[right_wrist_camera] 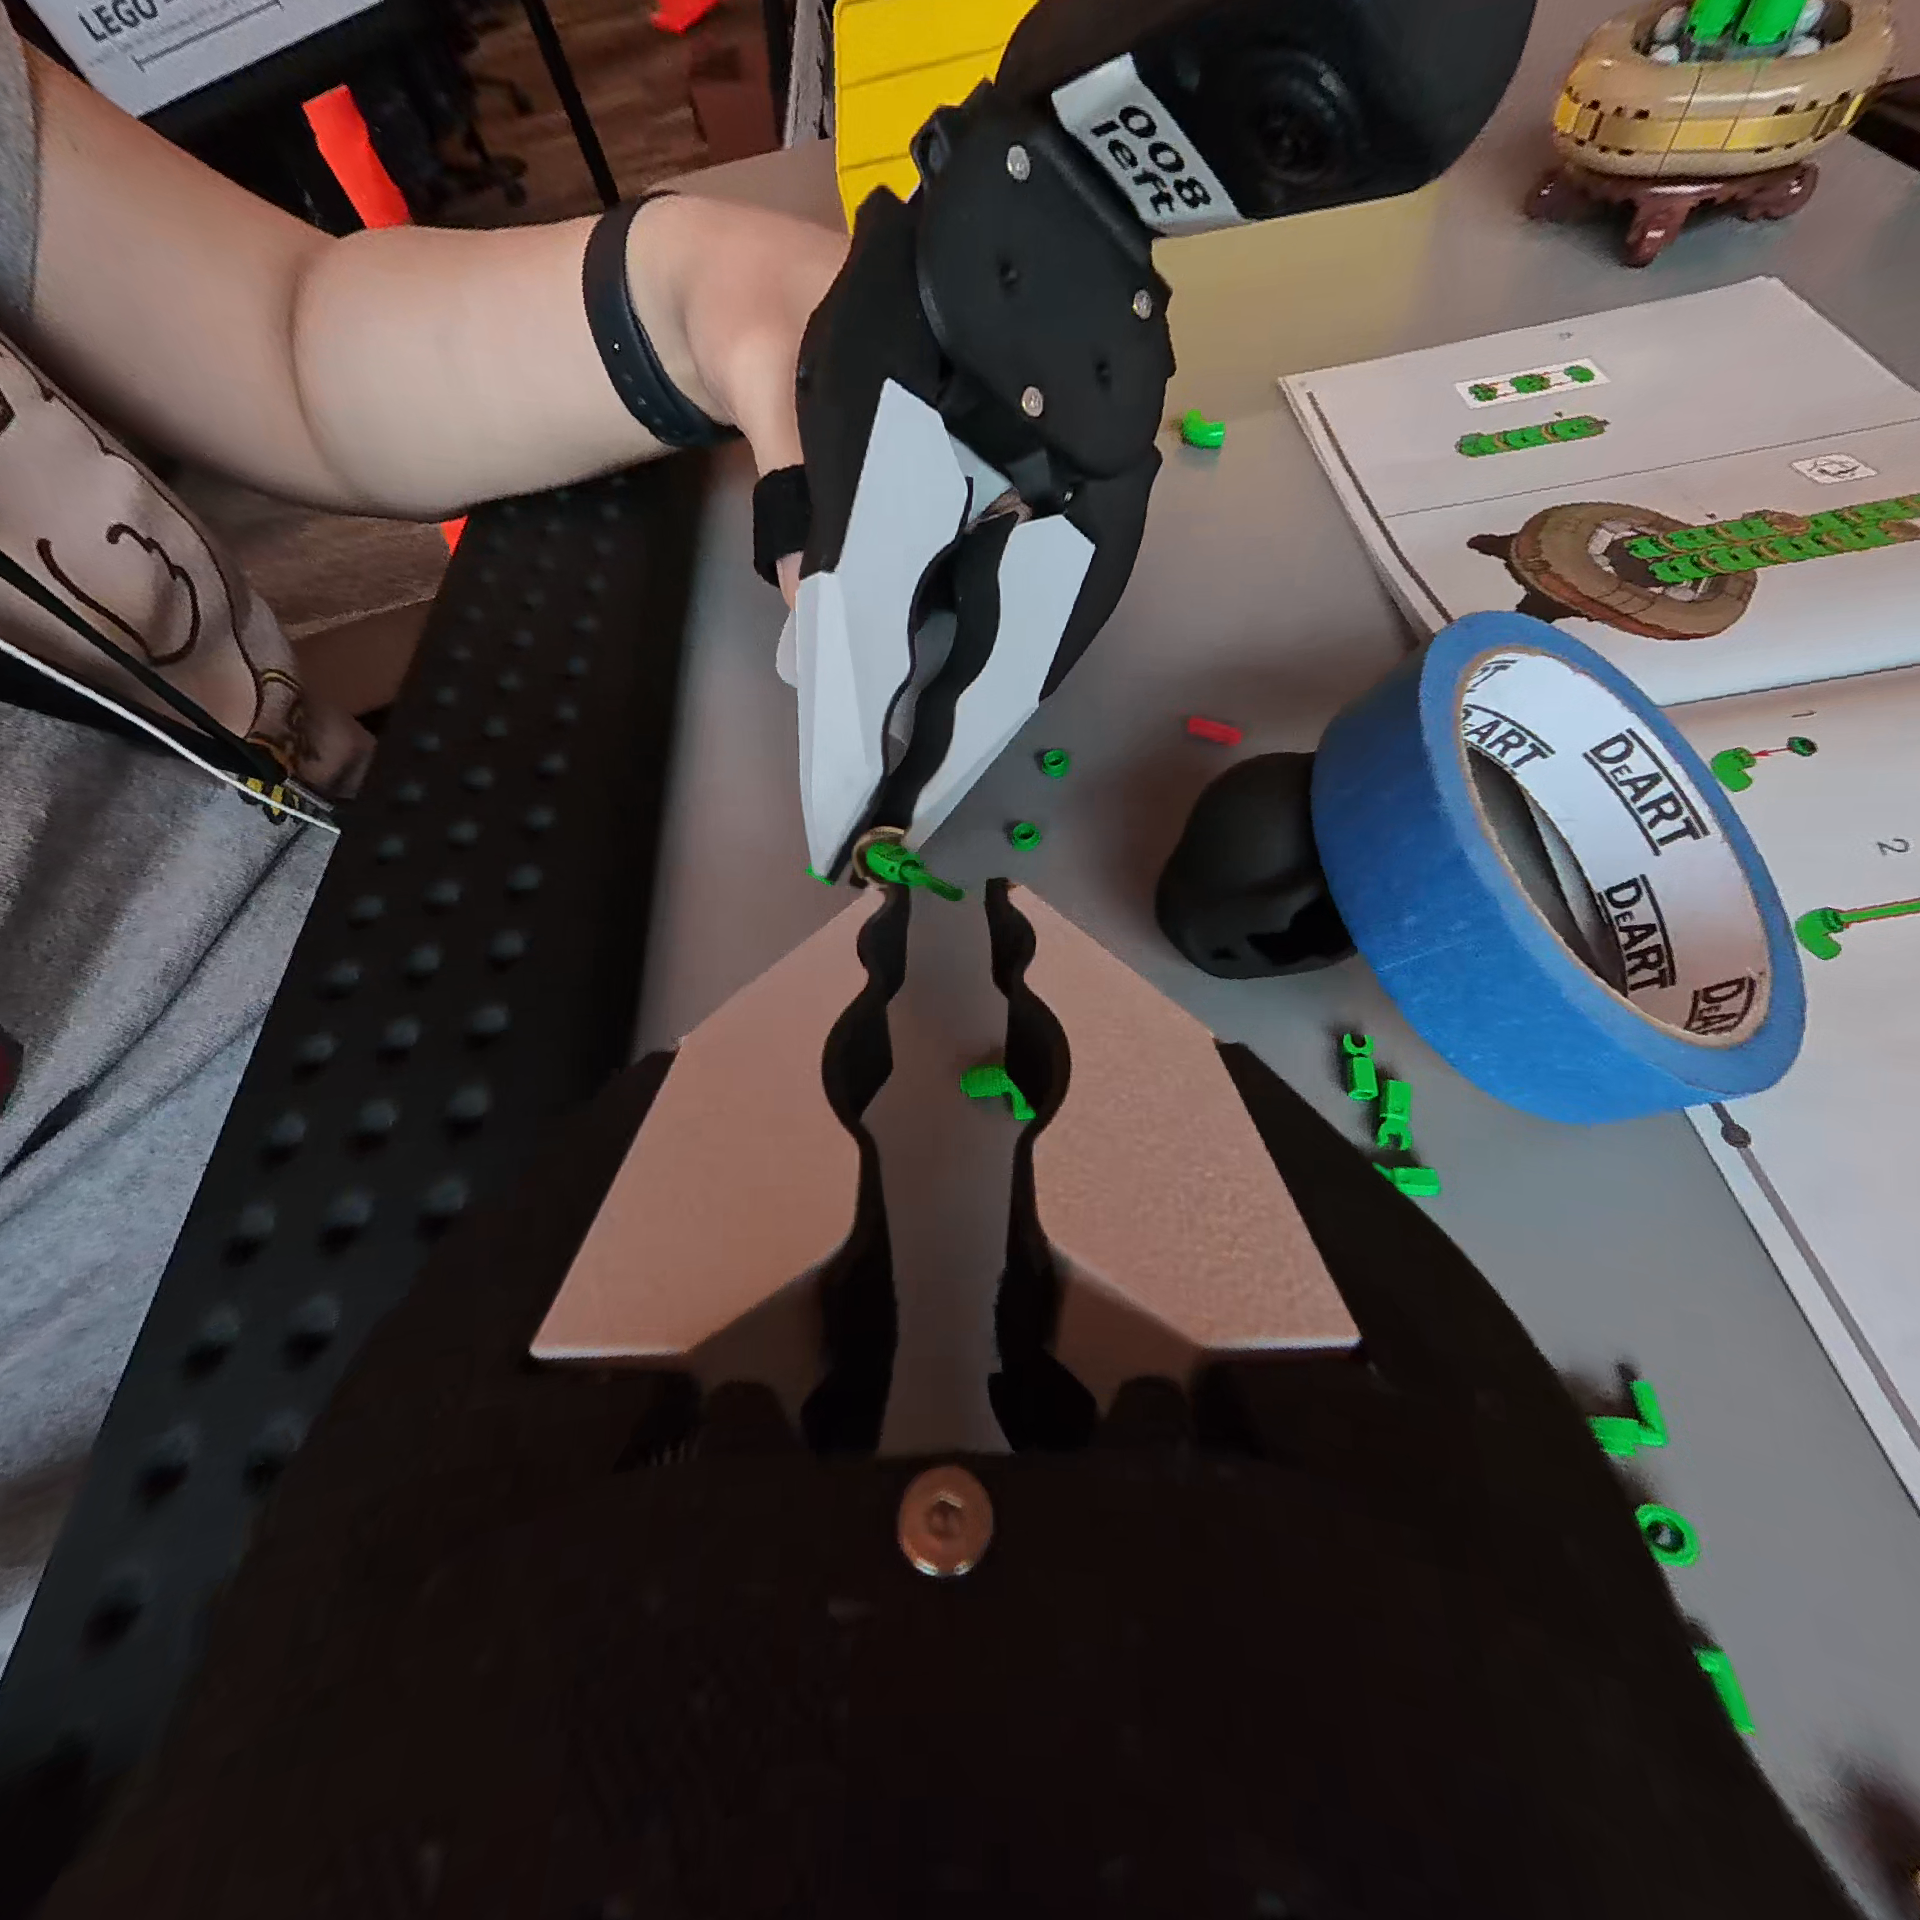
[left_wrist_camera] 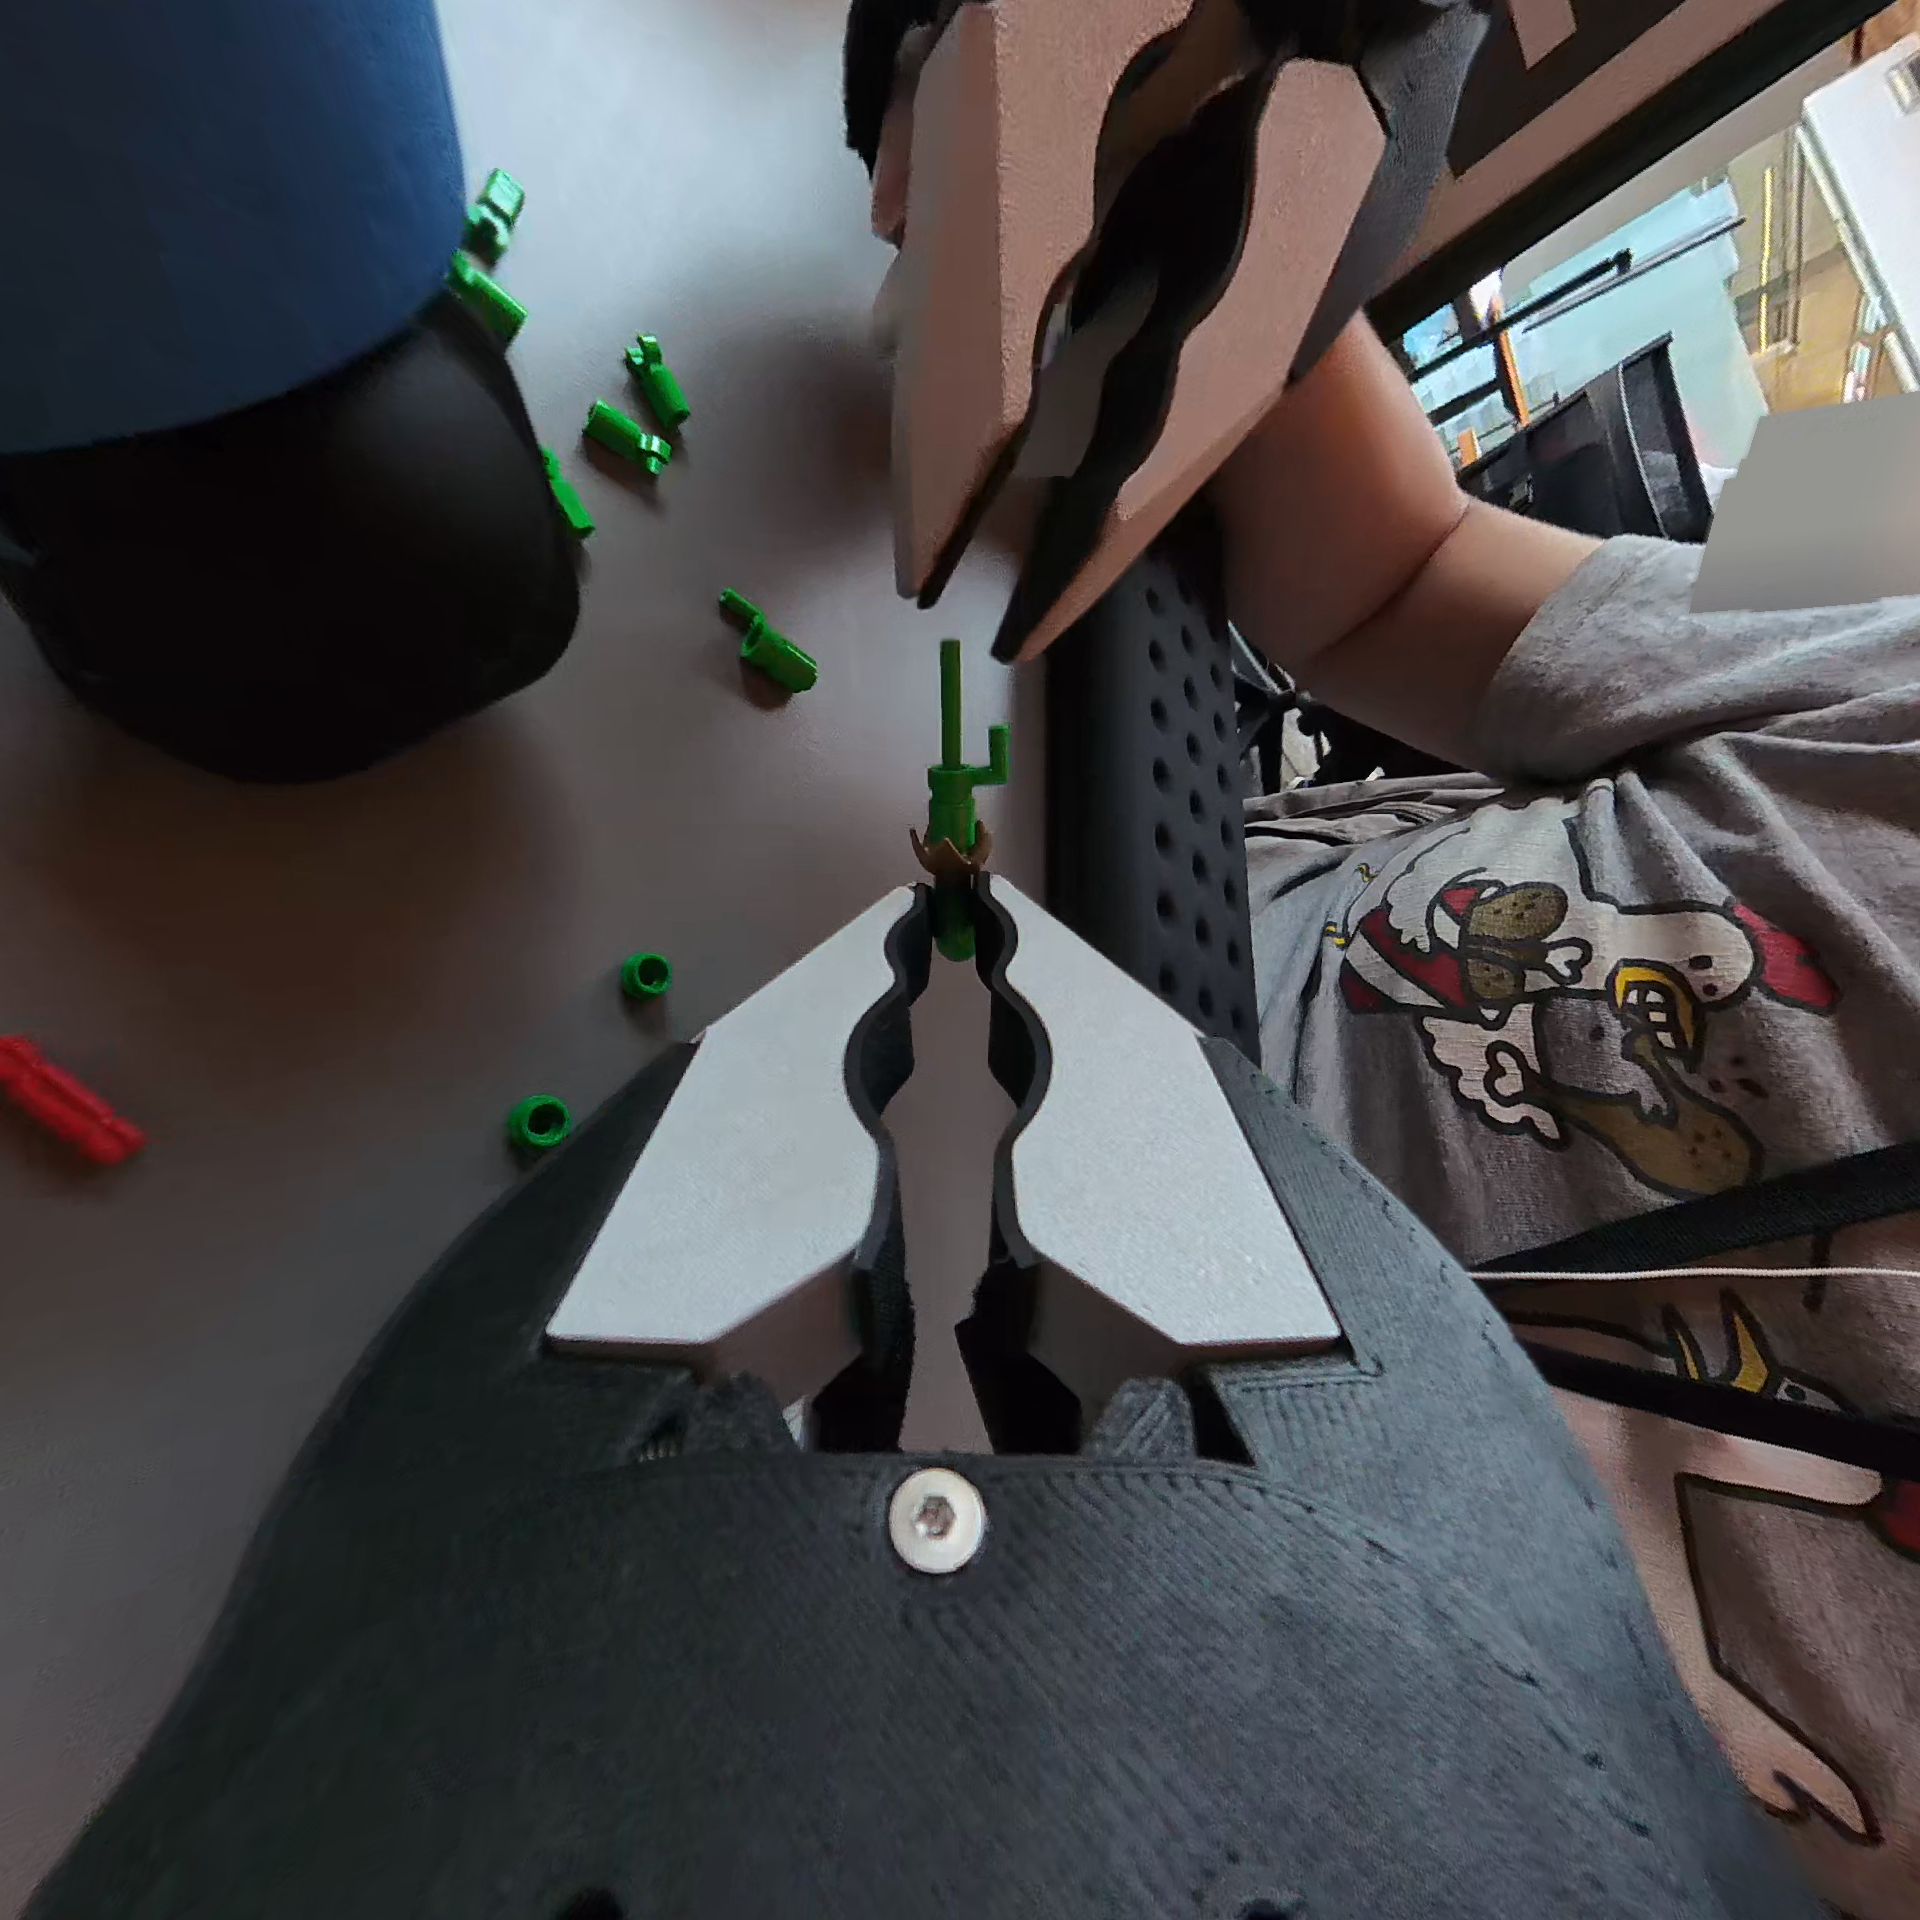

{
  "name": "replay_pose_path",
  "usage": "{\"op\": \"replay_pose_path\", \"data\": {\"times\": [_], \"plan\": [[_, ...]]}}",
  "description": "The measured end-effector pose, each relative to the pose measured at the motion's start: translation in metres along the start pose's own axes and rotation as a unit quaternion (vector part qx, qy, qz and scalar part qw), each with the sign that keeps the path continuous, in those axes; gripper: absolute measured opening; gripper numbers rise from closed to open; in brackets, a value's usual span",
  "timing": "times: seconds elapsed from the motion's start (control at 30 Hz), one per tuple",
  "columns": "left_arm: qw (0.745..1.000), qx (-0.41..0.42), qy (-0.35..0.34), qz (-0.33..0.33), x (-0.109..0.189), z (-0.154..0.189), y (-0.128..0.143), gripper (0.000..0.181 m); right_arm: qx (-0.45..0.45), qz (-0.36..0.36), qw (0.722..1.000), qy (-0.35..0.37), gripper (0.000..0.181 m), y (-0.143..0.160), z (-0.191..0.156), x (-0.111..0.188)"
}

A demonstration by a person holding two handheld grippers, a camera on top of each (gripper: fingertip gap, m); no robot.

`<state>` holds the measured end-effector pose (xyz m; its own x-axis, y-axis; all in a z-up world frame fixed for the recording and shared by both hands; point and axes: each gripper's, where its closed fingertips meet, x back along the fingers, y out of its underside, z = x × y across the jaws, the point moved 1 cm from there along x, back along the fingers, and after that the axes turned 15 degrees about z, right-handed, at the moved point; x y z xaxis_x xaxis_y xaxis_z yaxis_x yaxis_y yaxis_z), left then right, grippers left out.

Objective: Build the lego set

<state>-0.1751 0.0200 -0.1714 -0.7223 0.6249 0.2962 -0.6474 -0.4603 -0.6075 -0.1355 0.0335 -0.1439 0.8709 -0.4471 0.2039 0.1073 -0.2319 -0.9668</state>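
My left gripper (left_wrist_camera: 951, 896), with silver fingers, is shut on the lower end of a thin green stem piece (left_wrist_camera: 951, 748). The stem has a side branch and a small brown-gold ring (left_wrist_camera: 945, 854) around it just above my fingertips. My right gripper (right_wrist_camera: 945, 896), with copper fingers, is open and empty. Its tips sit just off the free end of the stem (right_wrist_camera: 914, 871). In the left wrist view the right gripper (left_wrist_camera: 966, 623) hangs right above the stem's tip, not touching it. The right wrist view shows the left gripper (right_wrist_camera: 873, 847) coming in from above.
Loose green pieces (left_wrist_camera: 644, 400) and small green rings (left_wrist_camera: 646, 975) are scattered on the grey table. A red piece (left_wrist_camera: 62, 1101), a blue tape roll (right_wrist_camera: 1538, 873) leaning on a black object (right_wrist_camera: 1247, 873), an instruction booklet (right_wrist_camera: 1610, 488), a tan pot model (right_wrist_camera: 1704, 104) and a black perforated rail (right_wrist_camera: 416, 935) are also in view. My right fingertips sit around 5 cm from my left ones. About 11 cm separates my left fingertips from the black perforated rail (right_wrist_camera: 416, 935).
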Motion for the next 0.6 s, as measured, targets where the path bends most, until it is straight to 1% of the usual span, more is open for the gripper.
{"op": "replay_pose_path", "data": {"times": [0.13, 0.3, 0.6], "plan": [[0.999, -0.023, 0.004, -0.024, -0.003, 0.004, 0.007, 0.006, 0.001, -0.008, 1.000, -0.027, 0.009, 0.005, -0.007, -0.001], [0.998, -0.050, 0.008, -0.044, -0.005, 0.008, 0.012, 0.006, -0.019, -0.017, 0.998, -0.064, 0.005, 0.011, -0.021, -0.002], [0.997, -0.055, 0.038, -0.043, -0.006, 0.020, 0.012, 0.006, -0.061, 0.007, 0.993, -0.098, 0.001, 0.004, -0.031, -0.002]]}}
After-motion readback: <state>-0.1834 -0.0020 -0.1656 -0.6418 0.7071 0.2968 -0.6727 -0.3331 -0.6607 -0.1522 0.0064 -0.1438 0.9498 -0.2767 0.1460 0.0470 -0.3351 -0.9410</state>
